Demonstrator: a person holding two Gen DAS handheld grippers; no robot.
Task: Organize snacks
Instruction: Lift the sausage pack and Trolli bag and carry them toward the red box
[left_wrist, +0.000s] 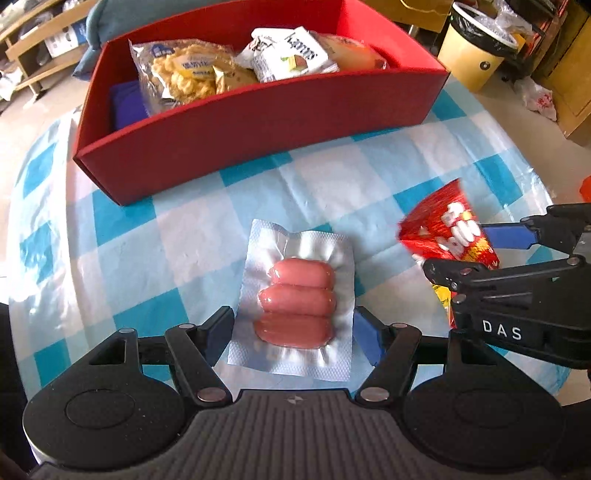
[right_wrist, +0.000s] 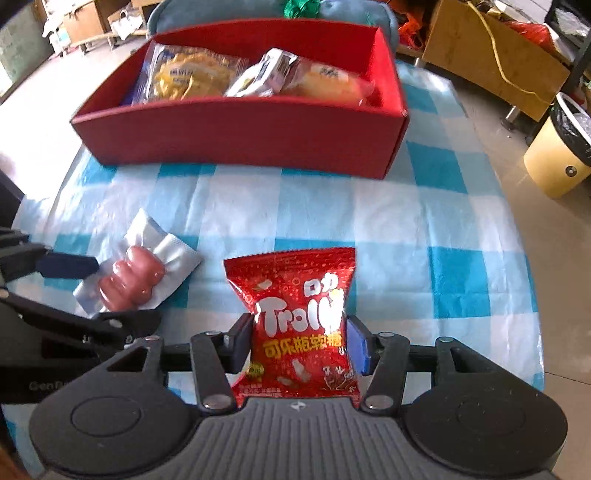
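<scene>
On the bench's near side, the left gripper (left_wrist: 293, 332) pinches the clear vacuum-sealed sausage pack (left_wrist: 295, 302) while the right gripper (right_wrist: 301, 345) clamps the red gummy bag (right_wrist: 299, 325); next, carry both into the red cardboard box (right_wrist: 236, 129).

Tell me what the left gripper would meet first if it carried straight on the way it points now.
Most likely the checked tablecloth just short of the red box. The left gripper, pointing steeply down, already grips the sausage pack between its fingers, so that pack would probably touch the cloth first; depth is unclear.
</scene>
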